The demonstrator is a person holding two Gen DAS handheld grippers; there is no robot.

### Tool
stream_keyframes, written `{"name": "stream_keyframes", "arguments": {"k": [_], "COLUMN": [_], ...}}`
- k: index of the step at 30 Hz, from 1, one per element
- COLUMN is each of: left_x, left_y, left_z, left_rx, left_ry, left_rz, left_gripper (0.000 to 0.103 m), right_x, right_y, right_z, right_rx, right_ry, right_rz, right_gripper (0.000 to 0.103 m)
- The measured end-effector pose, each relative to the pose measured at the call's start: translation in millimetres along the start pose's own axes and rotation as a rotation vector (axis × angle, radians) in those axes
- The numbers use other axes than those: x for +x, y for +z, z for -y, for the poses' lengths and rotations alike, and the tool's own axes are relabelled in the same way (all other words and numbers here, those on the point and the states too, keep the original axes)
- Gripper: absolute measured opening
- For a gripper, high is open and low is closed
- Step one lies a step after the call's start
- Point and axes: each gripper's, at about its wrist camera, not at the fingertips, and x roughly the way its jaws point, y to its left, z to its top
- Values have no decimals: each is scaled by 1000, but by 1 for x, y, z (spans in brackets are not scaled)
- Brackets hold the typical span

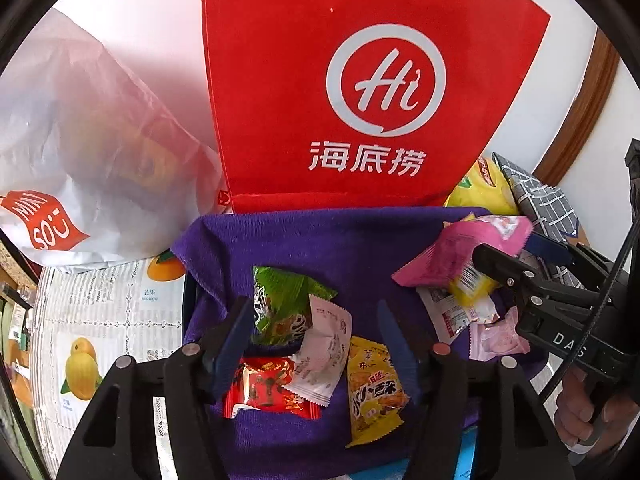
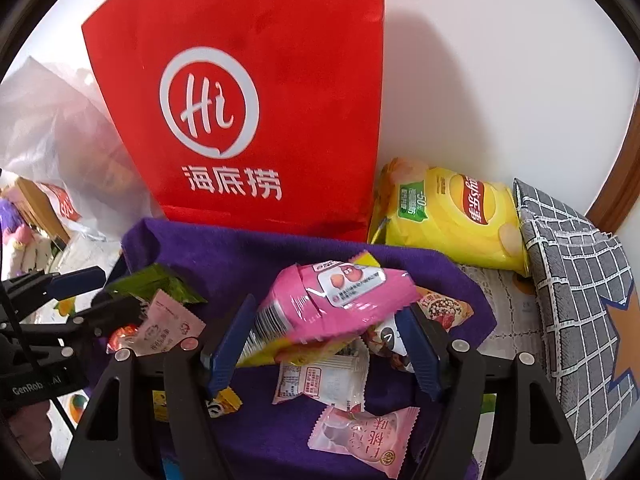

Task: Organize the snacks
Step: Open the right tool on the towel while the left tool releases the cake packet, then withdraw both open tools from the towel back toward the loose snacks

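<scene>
We judge the sorting barely begun: a green packet (image 1: 280, 300), red packet (image 1: 268, 390), yellow packet (image 1: 374, 388) and others still litter the purple cloth (image 1: 320, 240). Our right gripper (image 2: 320, 344) pinches the pink snack bag (image 2: 336, 300), lifted over the cloth's right side. Our left gripper (image 1: 316, 344) hangs spread and empty above the cloth's near-left packets

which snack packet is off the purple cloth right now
The bright pink packet with a yellow end, held between the right gripper fingers. The others lie on the purple cloth.
</scene>
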Motion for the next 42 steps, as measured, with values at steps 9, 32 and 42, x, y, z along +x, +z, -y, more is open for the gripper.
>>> {"name": "stream_keyframes", "arguments": {"k": [9, 32, 42], "left_x": [-13, -126, -161], "left_y": [4, -35, -81], "left_z": [0, 16, -8], "left_rx": [-7, 38, 5], "left_ry": [15, -28, 22], "left_rz": [16, 114, 111], "left_gripper": [69, 72, 72], "right_x": [-24, -156, -167], "right_y": [1, -61, -109], "right_z": [-6, -9, -41], "right_rx": [10, 43, 41], "right_ry": [-16, -167, -92], "right_rz": [45, 97, 39], "right_gripper": [72, 72, 72]}}
